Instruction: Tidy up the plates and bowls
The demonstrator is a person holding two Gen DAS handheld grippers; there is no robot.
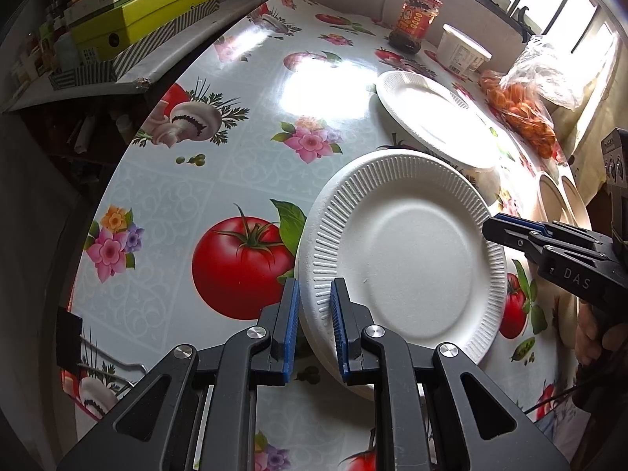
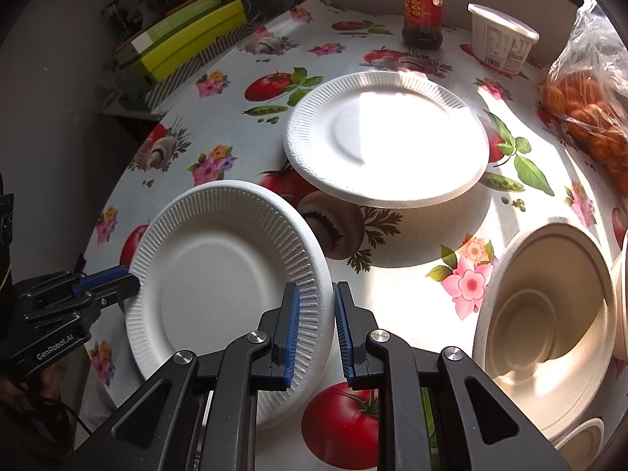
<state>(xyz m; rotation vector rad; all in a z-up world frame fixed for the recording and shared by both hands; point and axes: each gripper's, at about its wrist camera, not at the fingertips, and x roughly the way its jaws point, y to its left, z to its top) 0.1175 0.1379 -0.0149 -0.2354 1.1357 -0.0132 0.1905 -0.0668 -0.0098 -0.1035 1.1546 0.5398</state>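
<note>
- My left gripper (image 1: 315, 314) is clenched on the near plate's (image 1: 408, 251) left rim.
- My right gripper (image 2: 316, 314) pinches the same plate's right rim, holding it tilted above the table (image 1: 243, 157).
- A second plate (image 2: 386, 137) lies mid-table.
- Bowls (image 2: 549, 325) lean at the right edge.
</note>
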